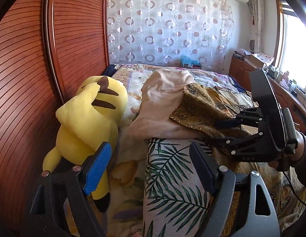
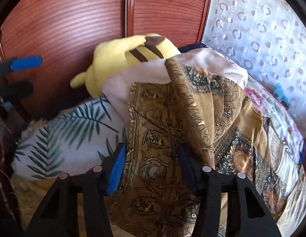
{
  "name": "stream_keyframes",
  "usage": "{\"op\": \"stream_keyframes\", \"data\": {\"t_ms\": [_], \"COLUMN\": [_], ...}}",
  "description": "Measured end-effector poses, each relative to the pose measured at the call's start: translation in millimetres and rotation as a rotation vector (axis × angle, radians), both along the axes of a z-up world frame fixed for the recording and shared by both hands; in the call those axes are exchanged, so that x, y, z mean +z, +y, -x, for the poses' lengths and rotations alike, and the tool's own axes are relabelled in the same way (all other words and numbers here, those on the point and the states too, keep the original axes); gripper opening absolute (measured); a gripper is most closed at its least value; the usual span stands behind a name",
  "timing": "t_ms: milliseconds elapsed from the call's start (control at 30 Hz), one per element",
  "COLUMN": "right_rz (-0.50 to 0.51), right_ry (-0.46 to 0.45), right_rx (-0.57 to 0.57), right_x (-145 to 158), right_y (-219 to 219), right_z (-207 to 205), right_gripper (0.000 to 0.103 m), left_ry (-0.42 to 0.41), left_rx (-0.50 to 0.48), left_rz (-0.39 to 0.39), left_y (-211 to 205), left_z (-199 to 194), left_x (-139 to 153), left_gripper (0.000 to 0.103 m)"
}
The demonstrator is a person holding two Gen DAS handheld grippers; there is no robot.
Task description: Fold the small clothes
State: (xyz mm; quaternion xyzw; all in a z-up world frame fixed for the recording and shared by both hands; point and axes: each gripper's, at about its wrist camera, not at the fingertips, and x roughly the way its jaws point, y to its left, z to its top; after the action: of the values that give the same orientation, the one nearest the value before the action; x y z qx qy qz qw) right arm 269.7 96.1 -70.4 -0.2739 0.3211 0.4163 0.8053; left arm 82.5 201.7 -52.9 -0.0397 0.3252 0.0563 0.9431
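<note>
Two garments at least lie heaped on the bed (image 1: 133, 73), and none looks folded yet: a gold patterned cloth (image 2: 164, 142) is draped in loose ridges over a pale pink garment (image 1: 162, 102), both resting on a palm-leaf pillow (image 1: 172, 177) beside a yellow plush toy (image 1: 89, 118). By my reading the work is at its very start, with a first grasp being made and all the spreading and folding left to do. The right tool (image 2: 151, 167) has its jaws partly drawn in around a raised fold of the gold cloth; whether the pads actually press the fabric I cannot tell. The left tool (image 1: 151, 169) stands wide apart over the pillow, holding nothing. In the right wrist view the gold cloth's long axis runs away from the tool toward the wooden wardrobe doors (image 2: 74, 19), its far end tucked under the pink garment, its creases following the same line.
</note>
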Motion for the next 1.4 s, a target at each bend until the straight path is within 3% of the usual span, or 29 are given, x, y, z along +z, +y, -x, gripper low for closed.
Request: {"op": "stream_keyframes", "data": {"t_ms": [33, 67, 100, 167, 400, 533, 567, 667, 733, 800, 1000, 1400], "right_rz": [0.008, 0.004, -0.012, -0.057, -0.275, -0.322, -0.315, -0.273, -0.266, -0.258, -0.302, -0.314], "right_ry": [-0.014, -0.02, -0.022, -0.009, 0.037, 0.011, 0.013, -0.001, 0.002, 0.01, 0.0, -0.191], "right_rx": [-0.001, -0.001, -0.007, -0.015, -0.112, -0.272, -0.303, -0.363, -0.378, -0.406, -0.487, -0.749], "right_x": [-0.8, 0.6, 3.7, 11.9, 49.5, 56.7, 54.8, 48.0, 44.8, 44.6, 77.6, 122.5], "right_y": [1.7, 1.3, -0.1, -4.6, -49.7, -91.5, -100.9, -126.4, -138.3, -150.1, -203.9, -332.8], "right_z": [0.4, 4.6, 5.2, 5.2, -19.0, -31.0, -33.6, -33.2, -32.2, -29.0, -1.5, 77.9], "right_gripper": [0.037, 0.021, 0.014, 0.009, 0.009, 0.009, 0.012, 0.034, 0.036, 0.049, 0.06, 0.074], "left_ry": [0.002, 0.004, 0.004, 0.003, 0.009, 0.012, 0.013, 0.018, 0.02, 0.02, 0.015, 0.073], "left_rx": [-0.002, -0.004, -0.007, -0.019, -0.054, -0.084, -0.09, -0.118, -0.136, -0.158, -0.241, -0.471], "left_rz": [0.002, 0.004, 0.004, 0.006, 0.013, 0.016, 0.018, 0.025, 0.027, 0.026, 0.019, 0.018], "left_y": [-0.6, -0.8, -2.0, -6.1, -20.8, -32.2, -34.4, -45.4, -51.9, -60.8, -94.8, -209.3], "left_z": [-1.2, -2.6, -3.1, -4.9, -13.3, -16.9, -18.3, -24.6, -28.8, -34.7, -56.8, -122.4], "left_x": [-1.2, -1.5, -1.5, -1.8, -2.8, -4.4, -4.8, -6.6, -6.8, -5.9, 0.0, -3.9], "left_gripper": [0.082, 0.082, 0.082, 0.082, 0.082, 0.082, 0.082, 0.082, 0.082, 0.082, 0.082, 0.082]}}
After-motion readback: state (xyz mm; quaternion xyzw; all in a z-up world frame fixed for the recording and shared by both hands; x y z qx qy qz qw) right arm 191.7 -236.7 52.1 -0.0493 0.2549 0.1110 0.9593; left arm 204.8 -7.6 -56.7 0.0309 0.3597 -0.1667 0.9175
